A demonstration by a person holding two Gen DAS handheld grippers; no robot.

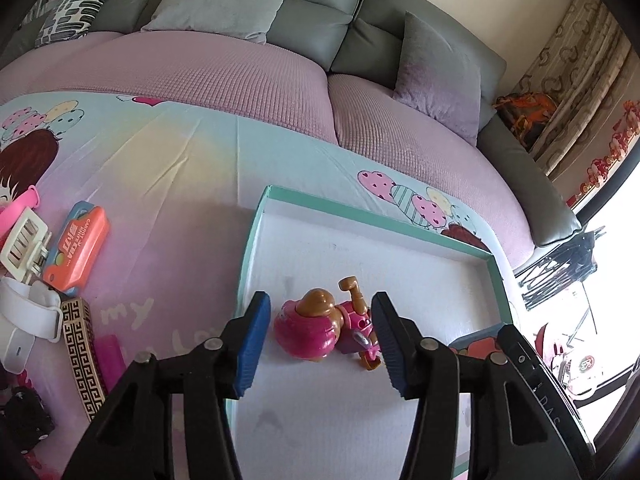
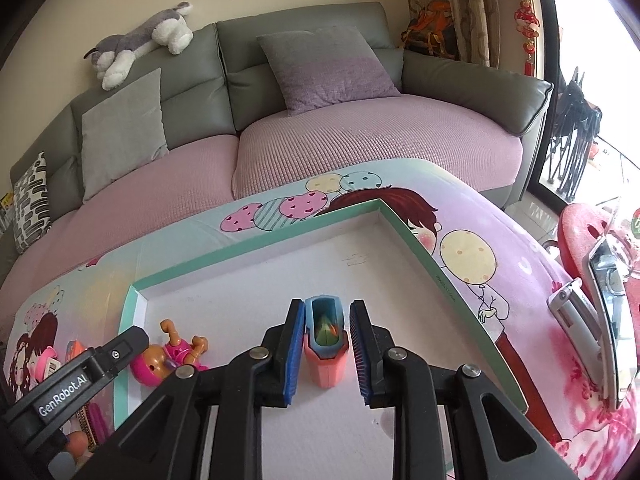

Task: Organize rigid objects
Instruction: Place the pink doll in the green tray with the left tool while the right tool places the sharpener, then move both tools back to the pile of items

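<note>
A shallow teal-rimmed white box (image 1: 360,216) lies on a cartoon-print cloth. A pink and brown toy figure (image 1: 320,328) lies in it between the spread blue pads of my left gripper (image 1: 320,344), which is open and not touching it. In the right wrist view the same toy (image 2: 168,356) lies at the box's (image 2: 248,248) left end. My right gripper (image 2: 326,354) is open around a small salmon and blue case (image 2: 325,344) standing on the box floor, with narrow gaps on both sides.
Left of the box lie an orange case (image 1: 76,248), a white clip (image 1: 24,240), a white strap (image 1: 28,320) and a patterned box (image 1: 82,344). A grey sofa with pink covers (image 2: 360,136) is behind. A mirror (image 2: 608,304) and phone (image 2: 572,312) lie right.
</note>
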